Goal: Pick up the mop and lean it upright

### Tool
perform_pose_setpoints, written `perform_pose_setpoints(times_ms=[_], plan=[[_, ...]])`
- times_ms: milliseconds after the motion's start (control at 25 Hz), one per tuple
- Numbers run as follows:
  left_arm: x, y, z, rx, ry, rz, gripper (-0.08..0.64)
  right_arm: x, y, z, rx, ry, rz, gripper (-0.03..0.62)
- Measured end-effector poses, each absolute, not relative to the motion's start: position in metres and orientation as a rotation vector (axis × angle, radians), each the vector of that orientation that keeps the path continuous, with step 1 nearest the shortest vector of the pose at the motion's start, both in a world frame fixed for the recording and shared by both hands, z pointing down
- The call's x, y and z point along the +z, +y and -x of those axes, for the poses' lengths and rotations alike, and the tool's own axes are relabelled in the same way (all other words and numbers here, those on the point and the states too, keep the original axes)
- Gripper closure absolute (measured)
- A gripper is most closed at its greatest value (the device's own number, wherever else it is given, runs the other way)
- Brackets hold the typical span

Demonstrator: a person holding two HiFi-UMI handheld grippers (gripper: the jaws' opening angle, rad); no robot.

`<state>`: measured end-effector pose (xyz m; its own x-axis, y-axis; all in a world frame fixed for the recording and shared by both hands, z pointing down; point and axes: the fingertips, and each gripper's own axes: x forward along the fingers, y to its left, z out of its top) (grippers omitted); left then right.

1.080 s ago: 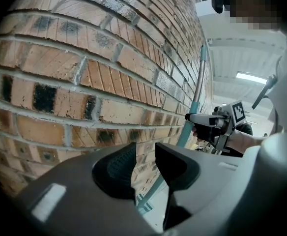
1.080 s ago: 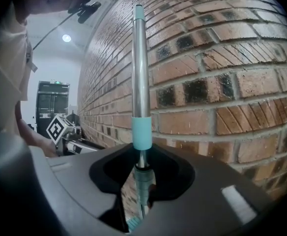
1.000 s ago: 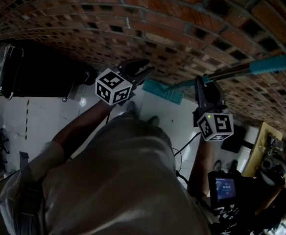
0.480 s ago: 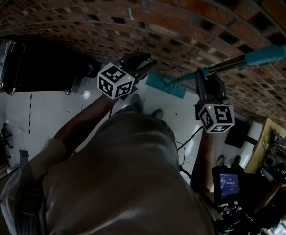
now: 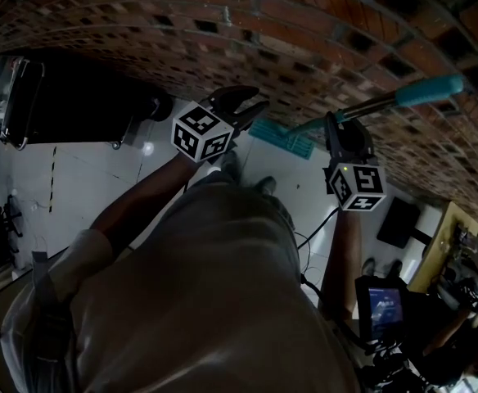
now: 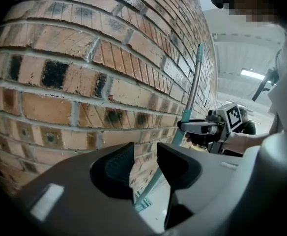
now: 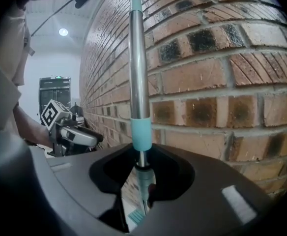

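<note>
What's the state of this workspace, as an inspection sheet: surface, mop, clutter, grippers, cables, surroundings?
Surface: white tiled floor, glossy.
Job's things: mop held near upright beside brick wall, teal head down; contact with wall unclear.
Clutter: black case by the wall; screen device at the person's right.
Grippers: right gripper shut on mop shaft; left gripper open, jaws just been opening, nothing between them.
Cables: black cable on floor.
Surroundings: brick wall, ceiling light, dim room.

Workshop hall: brick wall (image 5: pixel 304 23), tiled floor (image 5: pixel 83 170)
</note>
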<state>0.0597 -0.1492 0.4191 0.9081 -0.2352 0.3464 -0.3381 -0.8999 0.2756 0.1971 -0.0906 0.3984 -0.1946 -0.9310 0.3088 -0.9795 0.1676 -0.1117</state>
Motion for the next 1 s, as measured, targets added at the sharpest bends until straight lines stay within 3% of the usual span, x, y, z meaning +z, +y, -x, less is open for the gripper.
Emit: perform_pose_setpoints(times_ms=[1000], plan=[[0.475,-0.152,-0.042,0.581,-0.470,-2.703,0.394,0.514,-0.107,-0.185,0.593,-2.225,-1.755,0.488]])
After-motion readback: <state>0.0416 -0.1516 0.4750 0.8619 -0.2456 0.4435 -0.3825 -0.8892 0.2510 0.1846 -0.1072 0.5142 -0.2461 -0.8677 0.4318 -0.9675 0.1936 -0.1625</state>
